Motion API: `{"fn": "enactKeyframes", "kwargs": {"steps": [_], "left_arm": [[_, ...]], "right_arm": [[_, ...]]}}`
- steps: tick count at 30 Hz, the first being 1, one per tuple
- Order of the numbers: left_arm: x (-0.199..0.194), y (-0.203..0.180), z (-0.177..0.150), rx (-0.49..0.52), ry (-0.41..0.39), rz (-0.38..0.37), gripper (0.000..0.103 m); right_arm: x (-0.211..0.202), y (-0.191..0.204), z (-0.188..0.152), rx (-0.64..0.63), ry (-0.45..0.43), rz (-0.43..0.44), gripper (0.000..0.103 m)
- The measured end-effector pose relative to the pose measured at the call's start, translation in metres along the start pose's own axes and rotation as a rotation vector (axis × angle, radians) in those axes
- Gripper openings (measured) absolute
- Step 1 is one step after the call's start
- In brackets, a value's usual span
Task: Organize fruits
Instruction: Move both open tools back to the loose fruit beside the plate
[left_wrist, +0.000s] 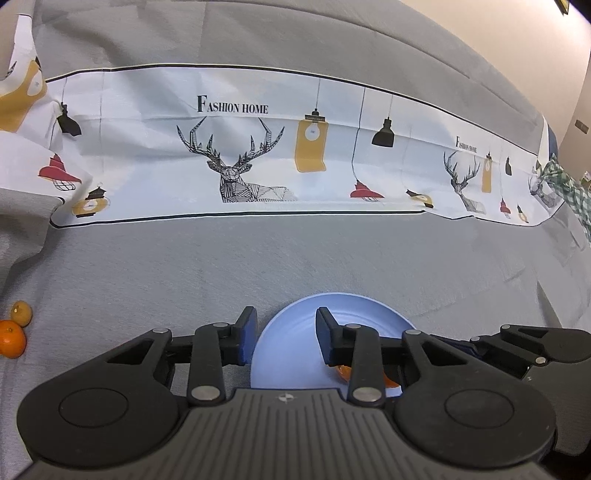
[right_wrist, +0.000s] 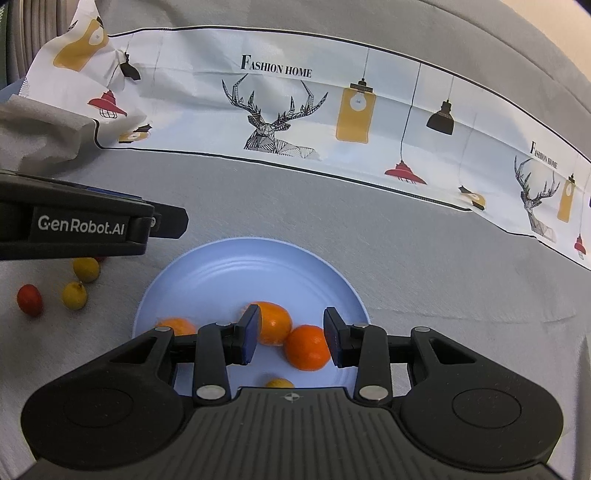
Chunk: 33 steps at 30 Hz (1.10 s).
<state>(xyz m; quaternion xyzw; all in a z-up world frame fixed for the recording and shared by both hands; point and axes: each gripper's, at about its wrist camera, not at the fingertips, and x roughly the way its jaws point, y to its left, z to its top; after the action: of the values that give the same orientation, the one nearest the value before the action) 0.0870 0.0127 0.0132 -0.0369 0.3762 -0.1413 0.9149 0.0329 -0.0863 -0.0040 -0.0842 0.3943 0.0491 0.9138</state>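
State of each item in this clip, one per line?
Plate: on grey cloth, holding fruit.
Oranges: on plate, loose.
Yellow fruits: on cloth, left of plate.
Red fruit: on cloth.
Left gripper: open, empty.
Right gripper: open, over plate.

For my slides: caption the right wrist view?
Open right claw hovers over oranges on a blue plate.

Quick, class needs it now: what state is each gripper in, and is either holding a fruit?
Left gripper: open, holding nothing, above the blue plate.
Right gripper: open, holding nothing, over the oranges.
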Motion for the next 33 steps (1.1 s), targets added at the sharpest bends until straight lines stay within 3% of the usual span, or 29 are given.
{"fn": "enactKeyframes", "kwargs": {"steps": [5, 12, 17, 22, 26, 29, 33], "left_arm": [[-0.005, 0.007, 0.002, -0.005, -0.012, 0.017, 0.035], [-0.011, 0.022, 0.004, -0.035, -0.027, 0.068, 0.018], [-0.013, 0.037, 0.006, -0.061, -0.025, 0.148, 0.018], [-0.016, 0.054, 0.007, -0.092, -0.031, 0.230, 0.018], [-0.018, 0.061, 0.007, -0.080, -0.046, 0.339, 0.019], [-0.017, 0.068, 0.005, -0.079, -0.052, 0.470, 0.019], [-0.012, 0.084, -0.001, -0.127, -0.038, 0.602, 0.020]], "right_arm": [[-0.003, 0.006, 0.004, 0.017, -0.030, -0.006, 0.039], [-0.007, 0.010, 0.013, 0.081, -0.076, -0.011, 0.039], [-0.011, 0.016, 0.017, 0.126, -0.112, -0.010, 0.036], [-0.012, 0.025, 0.021, 0.154, -0.137, 0.015, 0.026], [-0.011, 0.037, 0.023, 0.158, -0.149, 0.038, 0.026], [-0.010, 0.043, 0.023, 0.165, -0.160, 0.045, 0.026], [-0.007, 0.042, 0.024, 0.194, -0.173, 0.031, 0.026]]}}
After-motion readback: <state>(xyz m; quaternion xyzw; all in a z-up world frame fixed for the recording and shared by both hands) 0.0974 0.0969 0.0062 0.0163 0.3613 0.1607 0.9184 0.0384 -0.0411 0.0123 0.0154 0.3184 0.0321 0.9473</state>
